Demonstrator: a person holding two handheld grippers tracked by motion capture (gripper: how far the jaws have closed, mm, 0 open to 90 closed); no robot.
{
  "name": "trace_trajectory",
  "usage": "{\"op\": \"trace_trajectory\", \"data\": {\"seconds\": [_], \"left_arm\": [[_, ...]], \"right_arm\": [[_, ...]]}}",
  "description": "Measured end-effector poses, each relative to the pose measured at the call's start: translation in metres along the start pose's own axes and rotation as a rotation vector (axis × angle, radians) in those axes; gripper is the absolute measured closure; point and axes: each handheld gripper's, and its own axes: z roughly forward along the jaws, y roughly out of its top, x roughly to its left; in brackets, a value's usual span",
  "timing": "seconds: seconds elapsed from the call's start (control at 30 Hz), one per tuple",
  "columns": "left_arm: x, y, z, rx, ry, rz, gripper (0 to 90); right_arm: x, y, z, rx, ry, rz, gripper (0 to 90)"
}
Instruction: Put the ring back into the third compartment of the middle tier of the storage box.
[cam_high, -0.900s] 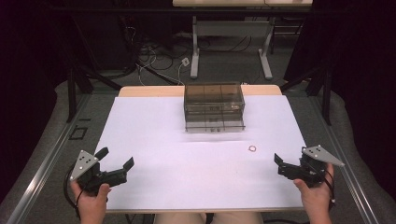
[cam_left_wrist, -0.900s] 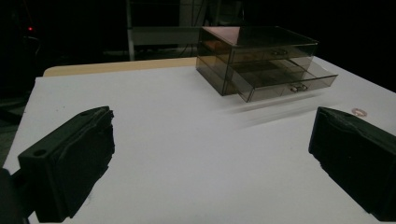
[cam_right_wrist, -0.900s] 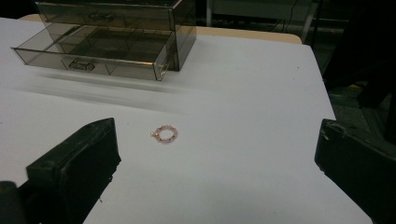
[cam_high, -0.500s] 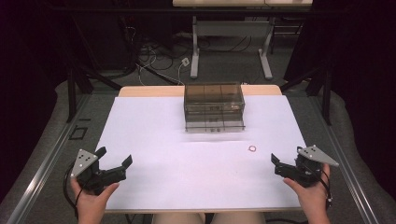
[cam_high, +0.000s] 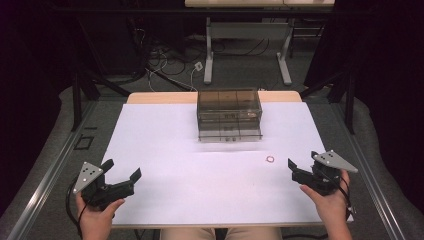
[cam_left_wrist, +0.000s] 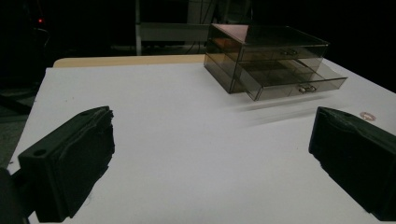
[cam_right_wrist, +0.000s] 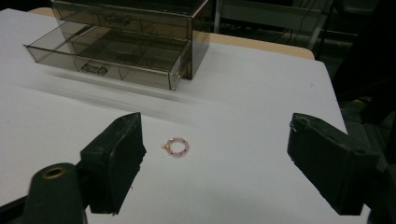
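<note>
Bracelet (cam_right_wrist: 176, 146) pickup, right gripper (cam_high: 300, 172) lining up on the bead ring.

I've got the right gripper's jaws spread wide with nothing between them, and in the right gripper view the small pink bracelet lies flat on the white table (cam_high: 165, 135), ahead of the jaws and nearer the left one. I judge the clean way is to shift until the ring sits centred, come down low, then pinch across one side of the loop (beads roll, so squeeze slowly). The smoky drawer box (cam_high: 229, 114) stands farther back with its bottom drawer (cam_right_wrist: 105, 59) pulled out, well apart from the bracelet. My left gripper (cam_high: 121, 176) waits wide open and empty near the table's front left.
</note>
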Motion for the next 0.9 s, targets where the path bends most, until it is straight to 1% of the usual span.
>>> {"op": "trace_trajectory", "data": {"seconds": [0.03,0.07,0.13,0.2,0.27,0.3,0.33,0.37,0.4,0.43,0.47,0.5,0.53,0.57,0.6,0.63,0.67,0.7,0.77,0.8,0.83,0.87,0.9], "left_arm": [[0.000,0.000,0.000,-0.003,0.000,-0.001,0.6],[0.000,0.000,-0.001,-0.009,-0.004,-0.003,0.6],[0.000,-0.001,-0.001,-0.005,-0.002,0.000,0.6],[0.000,-0.001,-0.002,-0.001,0.000,0.004,0.6],[-0.001,-0.002,-0.003,0.007,-0.001,0.004,0.6],[-0.001,-0.002,-0.003,0.005,-0.002,0.002,0.6],[-0.002,-0.002,-0.003,0.004,-0.010,0.004,0.6],[-0.002,-0.002,-0.003,0.004,-0.010,0.004,0.6],[-0.003,-0.002,-0.003,0.000,-0.012,0.002,0.6],[-0.004,-0.001,-0.003,0.002,-0.014,0.011,0.6],[-0.005,0.000,-0.002,-0.002,-0.015,0.008,0.6],[-0.005,0.000,-0.002,-0.002,-0.015,0.008,0.7],[-0.005,0.001,-0.001,-0.006,-0.011,0.005,0.6],[-0.005,0.001,0.000,-0.010,-0.010,-0.002,0.7],[-0.005,0.001,0.000,-0.010,-0.010,-0.002,0.6],[-0.005,0.000,0.000,-0.006,-0.012,-0.001,0.7],[-0.005,0.000,0.000,-0.006,-0.012,-0.001,0.6],[-0.006,-0.001,0.001,0.001,-0.014,0.001,0.6],[-0.006,-0.001,0.002,0.001,-0.015,0.000,0.6],[-0.006,-0.001,0.002,0.001,-0.015,0.000,0.6],[-0.006,0.000,0.002,0.001,-0.014,0.002,0.6],[-0.006,0.000,0.002,0.000,-0.014,0.000,0.7],[-0.006,0.000,0.002,-0.003,-0.015,-0.007,0.6]], "right_arm": [[0.000,0.000,0.000,0.000,0.000,0.000,19.7],[0.002,0.003,0.001,0.012,0.012,0.002,21.8],[0.002,0.004,0.003,0.009,0.016,-0.007,22.4],[0.003,0.009,0.007,0.023,0.042,-0.024,23.8],[0.004,0.011,0.008,0.023,0.040,-0.025,24.8],[0.004,0.012,0.009,0.022,0.045,-0.037,25.2],[0.004,0.015,0.011,0.028,0.057,-0.039,26.4],[0.004,0.016,0.011,0.031,0.059,-0.027,27.0],[0.004,0.017,0.012,0.034,0.060,-0.037,28.2],[0.004,0.017,0.012,0.034,0.060,-0.037,28.2],[0.004,0.019,0.013,0.048,0.058,-0.056,29.7],[0.003,0.020,0.014,0.054,0.066,-0.060,30.3],[0.004,0.022,0.014,0.068,0.072,-0.050,30.5],[0.003,0.023,0.016,0.070,0.082,-0.047,30.6],[0.003,0.023,0.016,0.070,0.082,-0.047,30.6],[0.001,0.025,0.018,0.090,0.099,-0.040,30.8],[0.001,0.025,0.018,0.090,0.099,-0.040,30.8],[0.002,0.027,0.020,0.102,0.101,-0.052,31.6],[0.004,0.028,0.023,0.112,0.087,-0.076,32.8],[0.004,0.028,0.023,0.112,0.087,-0.076,32.8],[0.005,0.029,0.026,0.134,0.098,-0.071,34.4],[0.005,0.030,0.028,0.144,0.109,-0.077,34.5],[0.007,0.030,0.030,0.158,0.112,-0.074,34.7]]}}
